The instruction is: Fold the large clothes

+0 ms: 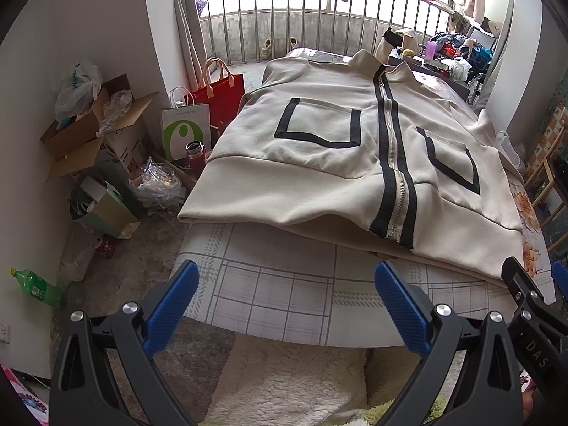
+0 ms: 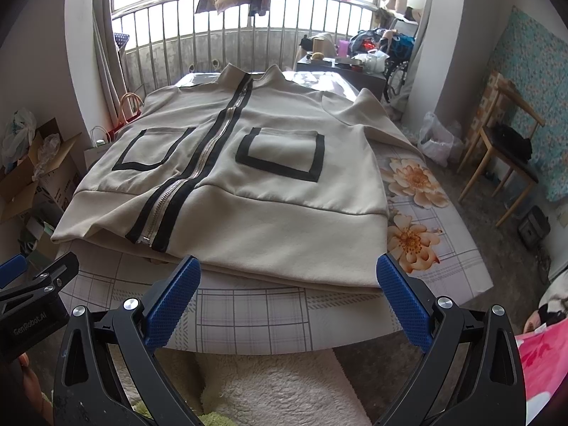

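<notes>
A large beige zip jacket with black trim and two black-edged pockets lies flat, front up, on a table covered with a plaid and flowered cloth. It also shows in the right wrist view, hem toward me. My left gripper is open and empty, just short of the hem near the table's front edge. My right gripper is open and empty, its blue fingertips at the jacket's hem. The right gripper's body shows at the right edge of the left wrist view.
Cardboard boxes, shopping bags, a flask and a green bottle crowd the floor left of the table. A wooden chair stands on the right. A cluttered side table and window railing are behind. A fleecy rug lies below.
</notes>
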`<state>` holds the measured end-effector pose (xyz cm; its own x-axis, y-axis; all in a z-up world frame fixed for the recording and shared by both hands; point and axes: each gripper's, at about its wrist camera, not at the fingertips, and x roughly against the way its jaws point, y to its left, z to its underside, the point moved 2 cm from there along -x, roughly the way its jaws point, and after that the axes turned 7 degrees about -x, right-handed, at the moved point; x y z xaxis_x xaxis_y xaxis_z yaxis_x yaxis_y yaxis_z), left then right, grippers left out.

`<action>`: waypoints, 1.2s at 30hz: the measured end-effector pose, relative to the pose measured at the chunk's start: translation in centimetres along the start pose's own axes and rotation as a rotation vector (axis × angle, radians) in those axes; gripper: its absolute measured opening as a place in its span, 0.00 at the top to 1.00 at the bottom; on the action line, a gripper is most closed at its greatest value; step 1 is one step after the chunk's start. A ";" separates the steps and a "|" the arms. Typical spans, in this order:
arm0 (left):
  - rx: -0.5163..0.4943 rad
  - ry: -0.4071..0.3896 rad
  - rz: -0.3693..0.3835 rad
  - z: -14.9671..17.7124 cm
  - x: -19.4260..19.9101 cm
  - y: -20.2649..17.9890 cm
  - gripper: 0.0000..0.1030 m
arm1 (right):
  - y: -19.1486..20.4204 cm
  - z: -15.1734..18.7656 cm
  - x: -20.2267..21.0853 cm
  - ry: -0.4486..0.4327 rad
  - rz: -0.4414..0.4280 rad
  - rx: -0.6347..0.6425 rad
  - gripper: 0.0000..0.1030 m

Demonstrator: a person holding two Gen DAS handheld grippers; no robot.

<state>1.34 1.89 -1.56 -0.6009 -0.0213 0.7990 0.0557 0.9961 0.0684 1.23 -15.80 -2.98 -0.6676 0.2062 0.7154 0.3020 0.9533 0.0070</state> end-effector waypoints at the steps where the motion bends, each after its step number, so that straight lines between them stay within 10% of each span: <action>1: 0.000 0.002 -0.003 0.0 0.0 0.0 0.05 | 0.0 0.0 0.0 -0.001 -0.001 -0.001 0.08; 22: -0.022 0.057 -0.070 -1.1 -3.4 0.0 0.05 | -0.6 -1.0 -1.9 0.017 -0.009 -0.005 0.08; 36: -0.101 0.069 -0.039 -6.7 -13.0 -1.4 0.04 | -0.6 -5.0 -12.2 0.146 -0.064 0.096 0.08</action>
<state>14.39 0.16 -8.07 -0.5485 -0.0693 0.8333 0.1153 0.9808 0.1574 12.63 -19.95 -8.25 -0.5757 0.1170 0.8092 0.1913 0.9815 -0.0058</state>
